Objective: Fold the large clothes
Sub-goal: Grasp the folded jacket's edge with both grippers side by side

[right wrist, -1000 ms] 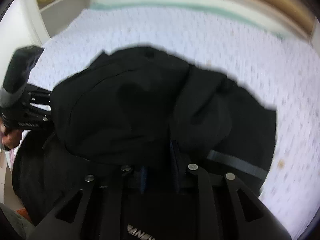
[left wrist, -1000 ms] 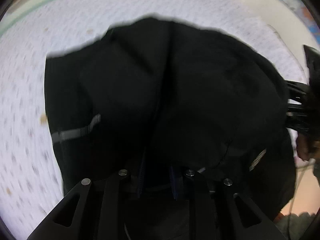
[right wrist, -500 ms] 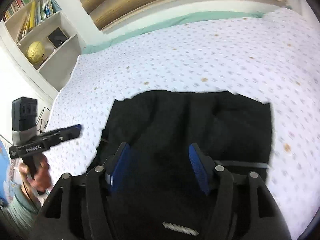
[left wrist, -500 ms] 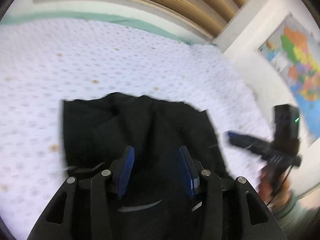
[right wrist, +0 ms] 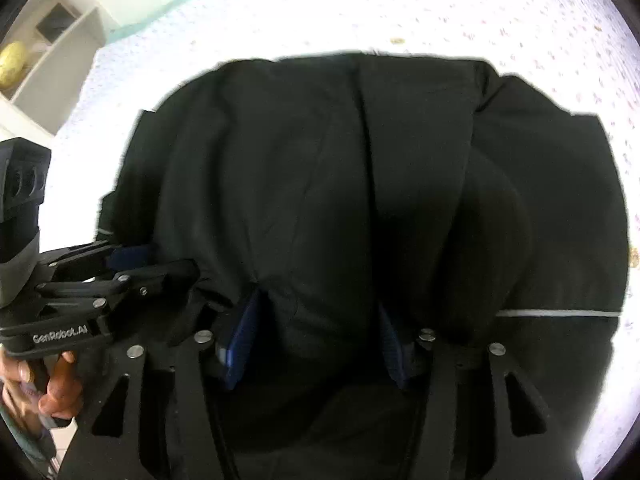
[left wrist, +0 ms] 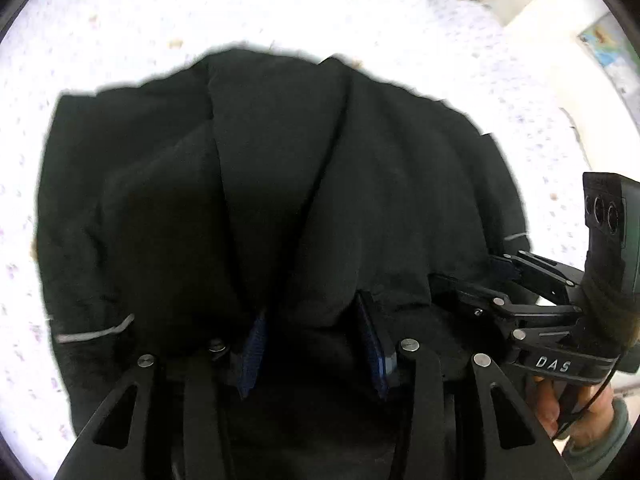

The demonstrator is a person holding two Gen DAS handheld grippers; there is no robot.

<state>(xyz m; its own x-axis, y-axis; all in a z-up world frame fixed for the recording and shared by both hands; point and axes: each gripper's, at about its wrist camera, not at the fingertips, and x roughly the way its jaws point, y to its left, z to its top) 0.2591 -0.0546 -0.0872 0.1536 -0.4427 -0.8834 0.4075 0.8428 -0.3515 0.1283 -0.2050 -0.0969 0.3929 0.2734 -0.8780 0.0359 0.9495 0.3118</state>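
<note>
A large black garment (left wrist: 280,184) with thin grey stripes lies folded on a white spotted bed (left wrist: 120,20); it fills the right wrist view too (right wrist: 360,180). My left gripper (left wrist: 314,344) is down at its near edge, blue pads apart, with a bunch of black fabric between them. My right gripper (right wrist: 316,340) stands the same way, jaws apart around a fold. Each gripper shows from the side in the other's view, the right gripper (left wrist: 500,276) and the left gripper (right wrist: 128,264), both at the garment's near edge.
The bed sheet (right wrist: 440,8) surrounds the garment on the far and outer sides. A white shelf unit (right wrist: 48,52) with a yellow globe stands beyond the bed's left. A wall with a map (left wrist: 612,44) is to the right.
Half a second ago both grippers were raised and open above the garment. Now both have dropped to its near edge and have fabric between their pads.
</note>
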